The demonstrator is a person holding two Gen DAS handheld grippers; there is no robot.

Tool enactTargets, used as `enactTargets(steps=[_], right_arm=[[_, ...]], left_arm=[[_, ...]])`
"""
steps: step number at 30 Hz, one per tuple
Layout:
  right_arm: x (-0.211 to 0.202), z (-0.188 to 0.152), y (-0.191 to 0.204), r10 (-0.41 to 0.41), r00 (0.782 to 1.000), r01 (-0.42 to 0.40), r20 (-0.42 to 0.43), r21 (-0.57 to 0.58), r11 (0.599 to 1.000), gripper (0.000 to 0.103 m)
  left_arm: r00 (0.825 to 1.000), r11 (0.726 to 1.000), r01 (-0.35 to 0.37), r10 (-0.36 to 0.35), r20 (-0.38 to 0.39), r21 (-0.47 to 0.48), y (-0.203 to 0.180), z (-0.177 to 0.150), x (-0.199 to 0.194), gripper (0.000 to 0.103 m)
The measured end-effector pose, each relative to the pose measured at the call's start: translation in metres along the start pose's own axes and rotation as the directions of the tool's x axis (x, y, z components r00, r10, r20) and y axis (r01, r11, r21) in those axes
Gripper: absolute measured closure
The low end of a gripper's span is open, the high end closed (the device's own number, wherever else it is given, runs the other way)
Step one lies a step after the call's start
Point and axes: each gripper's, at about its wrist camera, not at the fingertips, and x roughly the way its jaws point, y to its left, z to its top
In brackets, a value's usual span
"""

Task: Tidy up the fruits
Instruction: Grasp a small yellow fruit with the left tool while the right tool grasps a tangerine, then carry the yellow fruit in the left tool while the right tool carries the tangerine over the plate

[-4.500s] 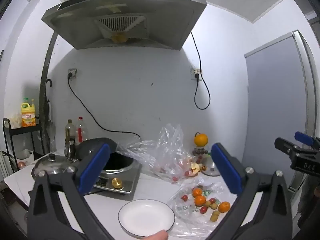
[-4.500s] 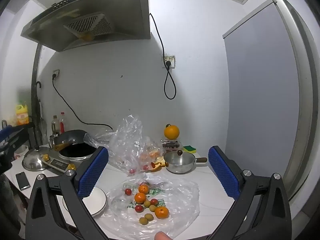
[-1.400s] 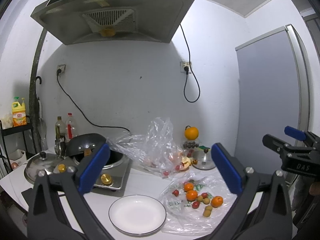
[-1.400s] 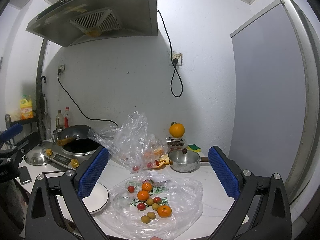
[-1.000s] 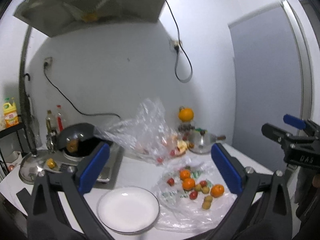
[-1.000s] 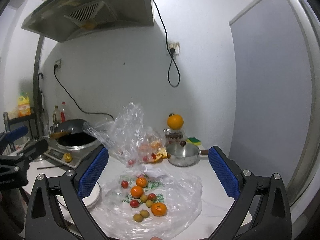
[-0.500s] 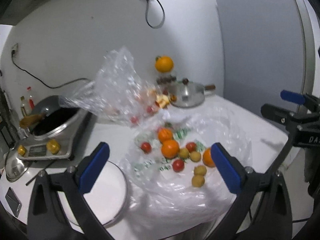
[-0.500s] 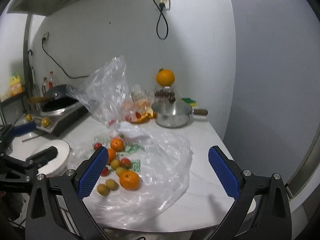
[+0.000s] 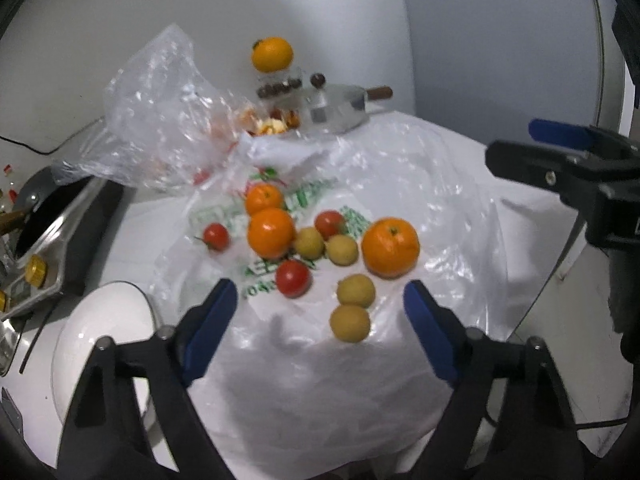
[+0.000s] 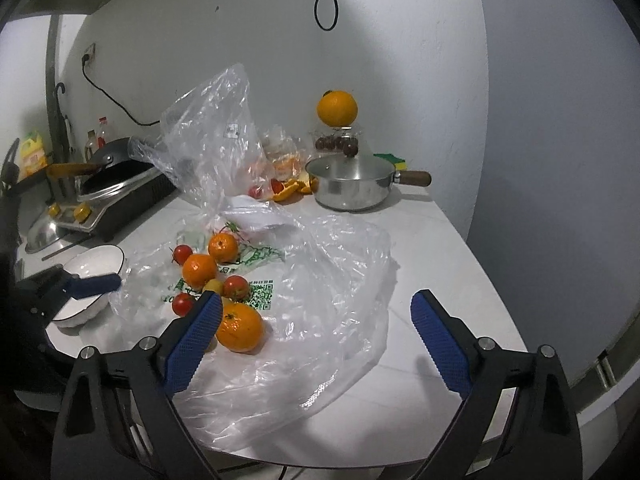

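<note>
Now the left gripper (image 9: 320, 308) hangs over the flattened plastic bag (image 9: 420, 200), jaws closing with nothing pinched between them yet; the right gripper (image 10: 316, 320) is closing too, equally empty. Just beyond lie the fruits: tangerines (image 9: 390, 247), cherry tomatoes (image 9: 293, 278), small yellow fruits (image 9: 349, 323). Left sits a white plate (image 9: 100, 328); far back, a steel pot (image 10: 350, 188).

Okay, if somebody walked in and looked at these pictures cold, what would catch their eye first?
Probably the bright fruit scattered on a flattened clear plastic bag mid-counter: oranges, small red tomatoes and yellowish round fruits. Next, a lone orange perched on a container at the back wall, behind a steel saucepan. The left gripper and right gripper frame the pile, jaws closing, nothing between them.
</note>
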Motion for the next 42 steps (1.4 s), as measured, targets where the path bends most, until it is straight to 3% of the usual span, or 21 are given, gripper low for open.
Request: enactTargets(steps=[5, 7, 16, 19, 29, 31, 32, 34, 42], right_arm=[[0.015, -0.004, 0.003, 0.026, 0.999, -0.026, -0.034, -0.013, 1.0, 0.02], [0.02, -0.006, 0.004, 0.044, 0.998, -0.044, -0.047, -0.013, 0.999, 0.022], [0.043, -0.01, 0.017, 0.119, 0.988, -0.121, -0.098, -0.015, 0.993, 0.024], [0.053, -0.011, 0.026, 0.146, 0.981, -0.15, -0.125, -0.021, 0.988, 0.036], [0.084, -0.018, 0.048, 0.196, 0.959, -0.205, -0.207, -0.023, 0.978, 0.038], [0.091, -0.021, 0.05, 0.197, 0.953, -0.206, -0.23, -0.012, 0.979, 0.043], [0.094, -0.022, 0.05, 0.2, 0.949, -0.207, -0.243, -0.004, 0.978, 0.052], [0.098, -0.023, 0.049, 0.21, 0.944, -0.215, -0.255, 0.009, 0.977, 0.054], [0.095, -0.018, 0.056, 0.17, 0.953, -0.182, -0.252, -0.025, 0.983, 0.055]], left_arm=[[0.997, 0.999, 0.037, -0.036, -0.068, 0.009, -0.007, -0.006, 0.016, 0.038], [0.994, 0.998, 0.057, -0.057, -0.091, 0.004, -0.007, -0.009, 0.021, 0.046], [0.984, 0.993, 0.118, -0.119, -0.13, -0.017, -0.005, -0.017, 0.031, 0.064], [0.979, 0.988, 0.149, -0.153, -0.132, -0.038, -0.001, -0.017, 0.031, 0.073], [0.978, 0.982, 0.181, -0.185, -0.092, -0.054, 0.01, -0.014, 0.02, 0.076], [0.981, 0.984, 0.174, -0.177, -0.084, -0.047, 0.012, -0.014, 0.017, 0.076], [0.981, 0.983, 0.174, -0.178, -0.082, -0.048, 0.013, -0.014, 0.016, 0.076], [0.982, 0.984, 0.172, -0.175, -0.072, -0.052, 0.016, -0.013, 0.014, 0.076], [0.987, 0.985, 0.16, -0.162, -0.019, -0.068, 0.031, -0.008, -0.001, 0.076]])
